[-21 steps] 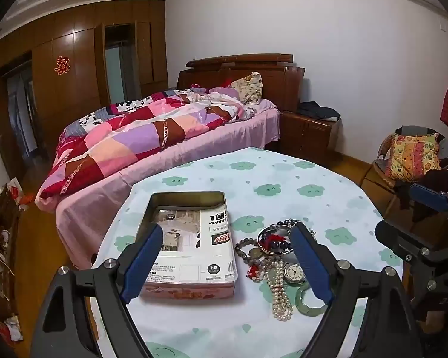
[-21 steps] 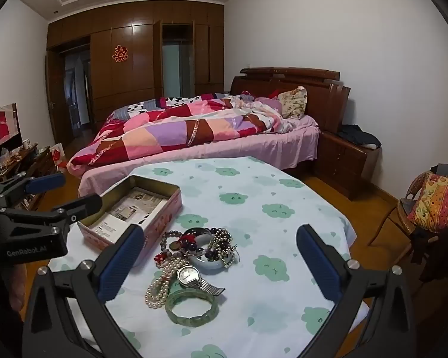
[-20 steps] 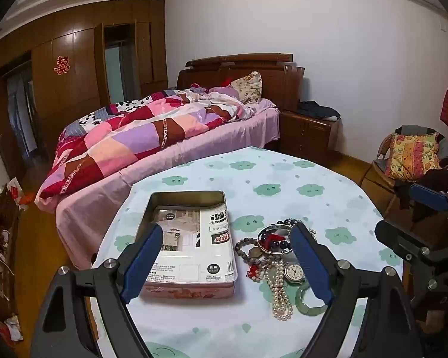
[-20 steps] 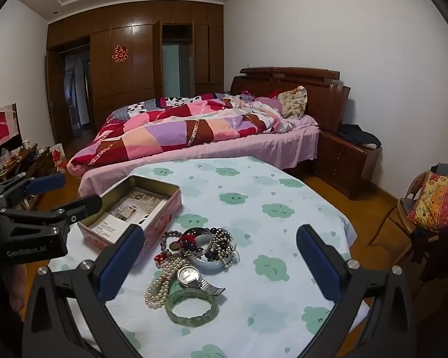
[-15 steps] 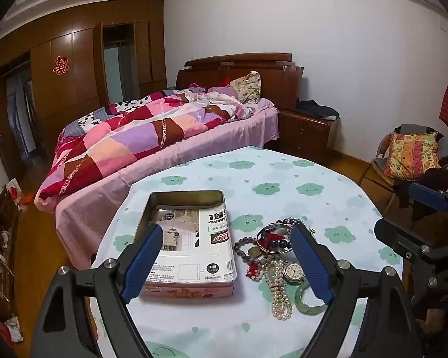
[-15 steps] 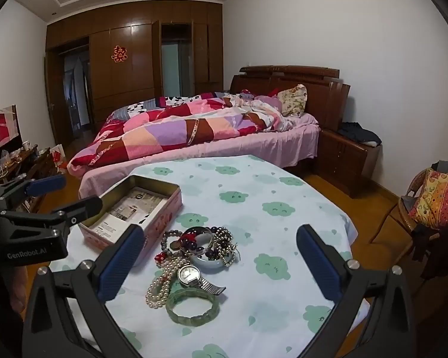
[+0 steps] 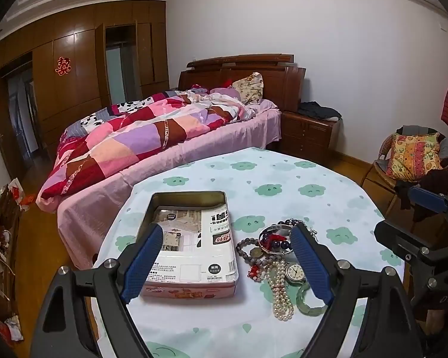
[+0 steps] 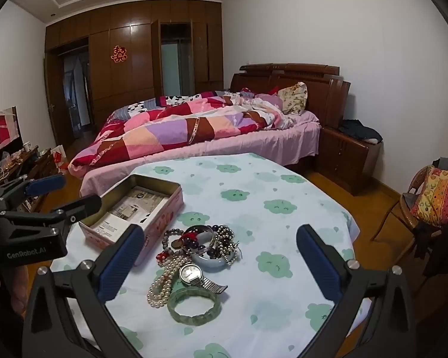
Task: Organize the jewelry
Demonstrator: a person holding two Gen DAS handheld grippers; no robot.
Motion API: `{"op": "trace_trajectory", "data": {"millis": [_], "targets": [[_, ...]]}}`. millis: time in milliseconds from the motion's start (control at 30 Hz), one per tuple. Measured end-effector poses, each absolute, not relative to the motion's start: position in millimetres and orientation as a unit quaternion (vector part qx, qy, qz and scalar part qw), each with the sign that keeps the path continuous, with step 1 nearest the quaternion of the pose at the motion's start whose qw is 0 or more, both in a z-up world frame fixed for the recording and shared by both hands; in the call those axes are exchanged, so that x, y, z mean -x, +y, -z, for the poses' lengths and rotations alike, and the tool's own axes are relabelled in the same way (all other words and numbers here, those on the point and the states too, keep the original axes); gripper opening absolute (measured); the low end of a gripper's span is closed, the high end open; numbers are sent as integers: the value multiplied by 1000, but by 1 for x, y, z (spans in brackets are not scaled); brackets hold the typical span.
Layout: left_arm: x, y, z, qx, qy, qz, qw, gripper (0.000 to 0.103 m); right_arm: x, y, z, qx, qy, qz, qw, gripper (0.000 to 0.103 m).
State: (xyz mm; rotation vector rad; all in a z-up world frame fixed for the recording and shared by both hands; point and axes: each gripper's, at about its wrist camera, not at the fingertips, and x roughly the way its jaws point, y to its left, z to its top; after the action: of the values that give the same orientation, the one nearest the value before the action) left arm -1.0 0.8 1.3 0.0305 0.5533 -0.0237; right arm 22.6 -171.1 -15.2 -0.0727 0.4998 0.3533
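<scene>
A wooden wardrobe (image 8: 128, 59) with glossy brown panels fills the upper left of the right wrist view, and a bed (image 8: 212, 131) under a patchwork quilt of pink, red and lilac squares runs across the middle. Below it, the table (image 8: 283, 232) takes the lower centre, rounded at the edge and draped in a pale cloth printed with green clouds. At the right edge stands a chair (image 8: 415, 205) with a bright patterned cushion. On the table at centre left sits an open rectangular tin (image 8: 164, 208) with rounded corners, pink printed sides and a bare metal rim, holding flat printed packets. Just right of the tin lies the jewelry (image 8: 194, 256) in a loose heap: a smooth pale bangle, dark and grey bead strings, a pearl strand, a round watch (image 8: 190, 272) on a metal band, and nearest the lens a green jade bracelet (image 8: 194, 301) of blocky links. The left gripper (image 7: 224, 261) and right gripper (image 8: 218, 256) both hover above the table with ribbed blue pads spread wide, gripping nothing.
</scene>
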Motion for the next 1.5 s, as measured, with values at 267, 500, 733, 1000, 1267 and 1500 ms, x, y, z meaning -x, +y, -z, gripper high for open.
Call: {"op": "trace_trajectory", "data": {"millis": [267, 500, 733, 1000, 1267, 1500], "targets": [[4, 3, -4, -17, 274, 8, 961, 87, -24, -173, 15, 34, 247, -176, 952, 103], [3, 5, -1, -17, 275, 8, 961, 87, -23, -173, 16, 33, 247, -176, 952, 103], [3, 4, -1, -17, 275, 6, 961, 87, -23, -173, 15, 32, 248, -176, 952, 103], [0, 7, 0, -19, 276, 0, 961, 87, -23, -174, 16, 32, 250, -177, 952, 103], [1, 7, 1, -20, 275, 0, 961, 87, -24, -174, 17, 30, 251, -177, 951, 103], [1, 8, 1, -21, 276, -1, 961, 87, -24, -174, 17, 29, 251, -177, 951, 103]]}}
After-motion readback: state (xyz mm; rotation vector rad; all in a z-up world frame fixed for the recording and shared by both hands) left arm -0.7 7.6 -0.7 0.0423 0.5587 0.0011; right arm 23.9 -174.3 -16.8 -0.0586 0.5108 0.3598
